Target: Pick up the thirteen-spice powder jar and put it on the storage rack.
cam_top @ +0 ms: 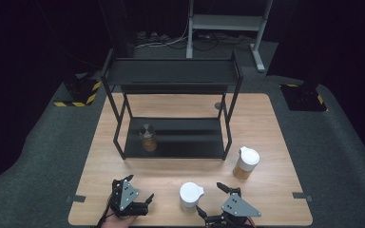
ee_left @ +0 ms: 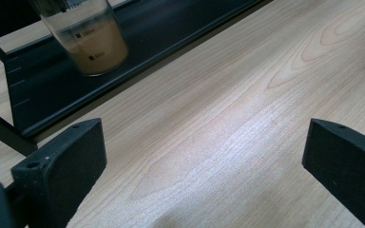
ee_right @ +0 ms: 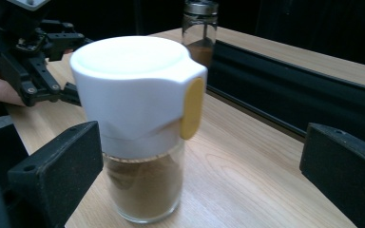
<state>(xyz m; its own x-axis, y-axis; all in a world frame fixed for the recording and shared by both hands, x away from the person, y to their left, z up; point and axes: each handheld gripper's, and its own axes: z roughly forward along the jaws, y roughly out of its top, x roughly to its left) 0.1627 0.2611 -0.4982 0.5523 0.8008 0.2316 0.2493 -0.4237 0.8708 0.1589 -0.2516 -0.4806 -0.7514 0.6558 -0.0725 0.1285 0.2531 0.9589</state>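
The right gripper is held wide open, a white-lidded jar standing between its jaws; the left gripper is spread wide over bare table

A glass jar with a white lid and a yellow tab is standing upright on the desk, near its front edge at the middle. Brown powder is filling its lower part, and the lid is sitting closed.

Shelf jar: my left gripper view crops its top; printed scale marks too blurred to read.
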